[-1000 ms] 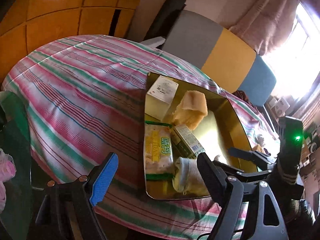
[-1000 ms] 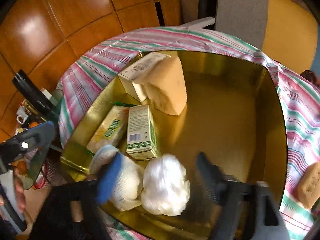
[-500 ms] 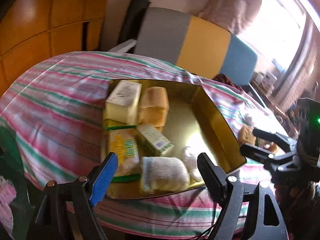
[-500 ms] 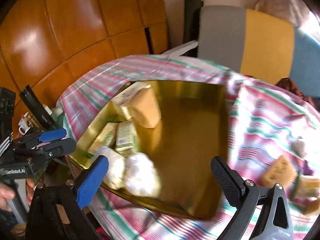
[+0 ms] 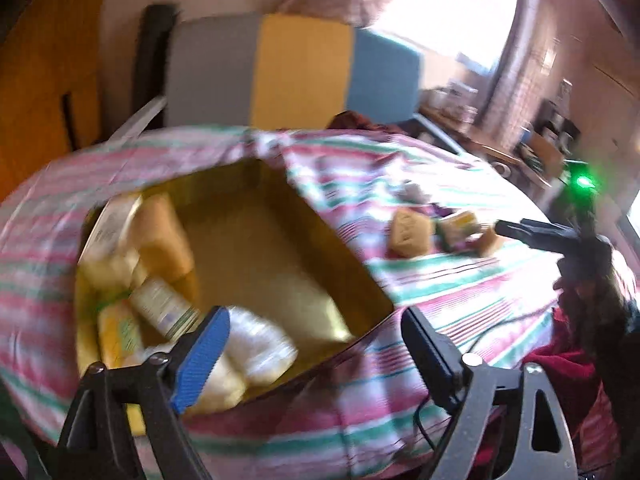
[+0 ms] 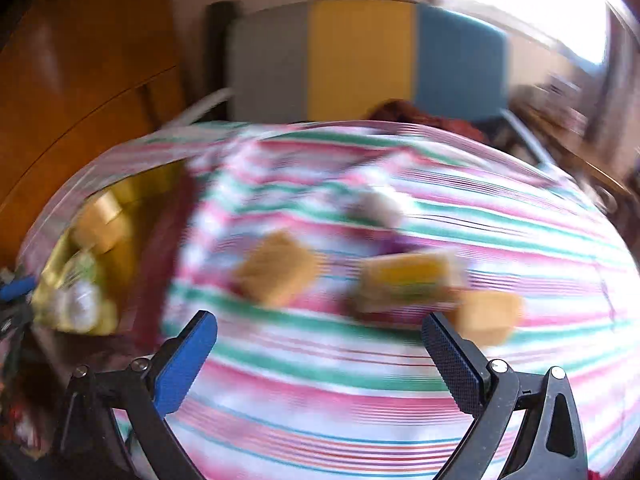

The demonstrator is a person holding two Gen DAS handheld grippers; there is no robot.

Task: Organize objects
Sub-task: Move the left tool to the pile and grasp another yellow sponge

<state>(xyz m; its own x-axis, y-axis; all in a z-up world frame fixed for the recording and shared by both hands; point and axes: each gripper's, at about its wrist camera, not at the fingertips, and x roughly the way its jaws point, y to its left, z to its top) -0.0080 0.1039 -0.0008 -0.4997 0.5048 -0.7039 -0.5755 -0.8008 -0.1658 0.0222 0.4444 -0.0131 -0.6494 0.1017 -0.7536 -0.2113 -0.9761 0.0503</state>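
A gold tray (image 5: 320, 236) on the striped cloth holds a white box (image 5: 108, 220), a tan sponge block (image 5: 164, 236), a green carton (image 5: 160, 304), a yellow packet (image 5: 118, 330) and white bundles (image 5: 260, 344). My left gripper (image 5: 314, 320) hovers over the tray's near corner, its jaws opening with nothing between them. My right gripper (image 6: 318, 322) stands open and empty above the cloth. Beyond it lie a tan block (image 6: 276, 276), a yellow packet (image 6: 412, 276), a second tan block (image 6: 490, 314) and a pale soft lump (image 6: 376, 208). Both views are blurred.
A striped tablecloth (image 6: 360, 380) covers the round table. A chair with a grey, yellow and blue back (image 6: 360, 60) stands behind it, next to wood panelling (image 6: 80, 80). A cluttered shelf (image 5: 540, 140) sits at the far right. Red fabric (image 5: 560, 360) hangs by the table edge.
Both grippers swung right. The right gripper left the tray, with the white bundle staying in it, and now faces the loose items on the cloth. The left jaws stand wider.
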